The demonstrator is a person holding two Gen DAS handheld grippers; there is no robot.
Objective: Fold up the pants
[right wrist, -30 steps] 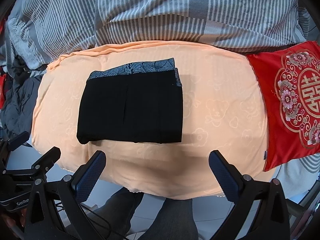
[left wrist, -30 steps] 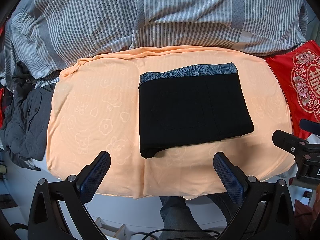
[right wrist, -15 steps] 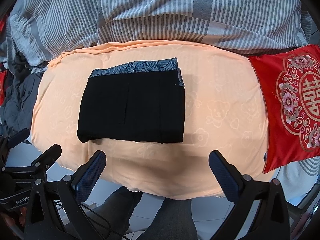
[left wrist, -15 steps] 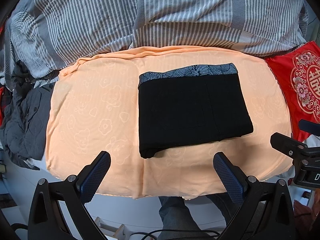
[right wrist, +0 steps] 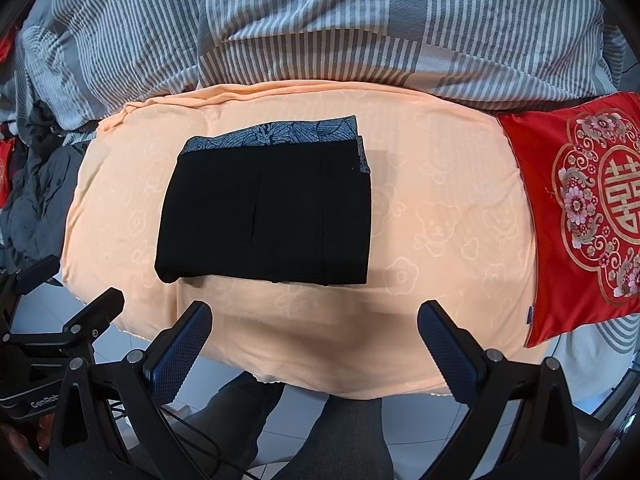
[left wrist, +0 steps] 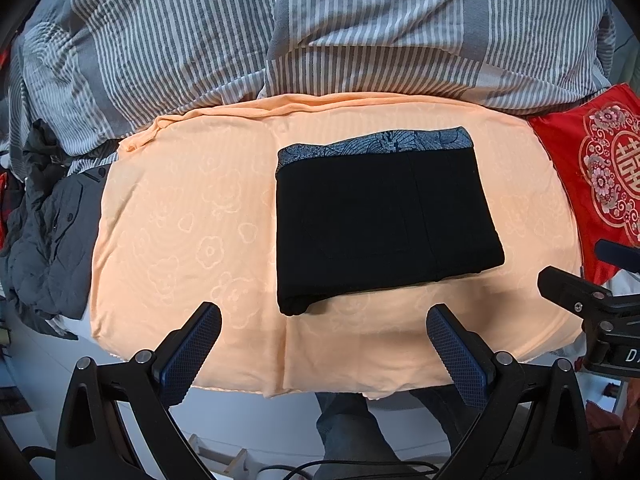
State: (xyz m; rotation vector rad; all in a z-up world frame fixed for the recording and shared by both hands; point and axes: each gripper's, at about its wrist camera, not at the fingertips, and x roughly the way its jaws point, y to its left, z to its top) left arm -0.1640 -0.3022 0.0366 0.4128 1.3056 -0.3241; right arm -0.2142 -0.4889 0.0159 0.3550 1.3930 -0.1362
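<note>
Pants (left wrist: 380,216) look folded on the peach sheet (left wrist: 180,220); both grippers (left wrist: 324,344) (right wrist: 316,340) hang released. Only risk: a stray finger snagging that near edge.

Soft, even daylight; sharp focus; fisheye bending and dark corners.

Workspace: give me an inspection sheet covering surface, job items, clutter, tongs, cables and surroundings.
Surface: peach blanket with embossed flower and bear shapes, spread flat.
Job's things: black pants folded into a neat rectangle, patterned grey waistband at the far edge.
Clutter: dark grey clothes heaped at the blanket's left; red embroidered cushion at its right.
Grippers: left tongs open, empty; right tongs open, empty; both short of the pants.
Cables: black cable near the floor.
Surroundings: striped grey duvet behind; person's legs below.
</note>
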